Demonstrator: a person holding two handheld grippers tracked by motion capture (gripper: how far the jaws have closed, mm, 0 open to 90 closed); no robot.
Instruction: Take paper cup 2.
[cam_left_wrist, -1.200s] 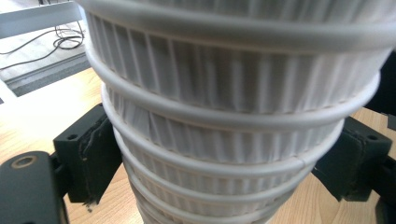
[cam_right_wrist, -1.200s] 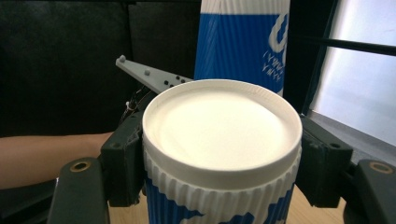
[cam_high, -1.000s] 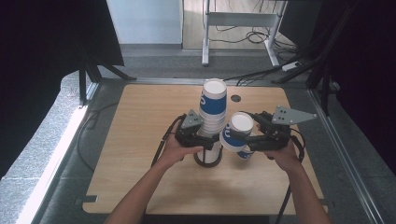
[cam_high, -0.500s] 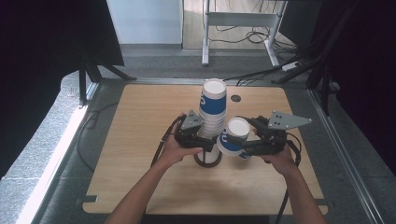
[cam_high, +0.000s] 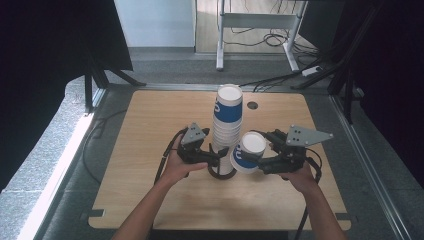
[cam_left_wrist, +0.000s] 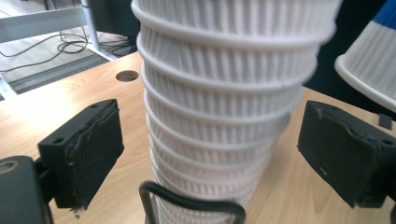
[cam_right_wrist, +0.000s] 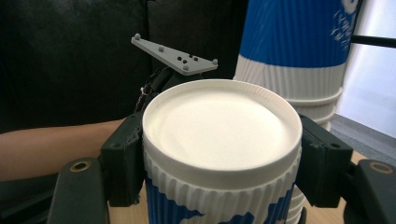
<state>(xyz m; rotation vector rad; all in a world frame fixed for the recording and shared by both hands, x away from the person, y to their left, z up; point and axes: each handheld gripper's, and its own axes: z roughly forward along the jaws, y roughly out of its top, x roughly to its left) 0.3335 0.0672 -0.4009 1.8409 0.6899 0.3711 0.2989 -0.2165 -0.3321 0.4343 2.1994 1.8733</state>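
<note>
A tall stack of upturned blue-and-white ribbed paper cups stands in the middle of the wooden table. My left gripper is at the stack's foot, its jaws on either side of the lowest cups. In the left gripper view the stack rises between the two pads, which stand clear of it. These jaws have just been opening wide, then closing a little. My right gripper is shut on a single cup, tilted beside the stack with its white bottom facing the camera.
A black wire loop lies at the stack's foot. A round cable hole sits in the table behind the stack. Beyond the far edge are a metal desk frame and floor cables. Dark curtains hang on both sides.
The left jaws have spread apart around the stack's foot, and that hand has shifted slightly. The cup in the right gripper has sunk a little and tipped closer to the stack.
</note>
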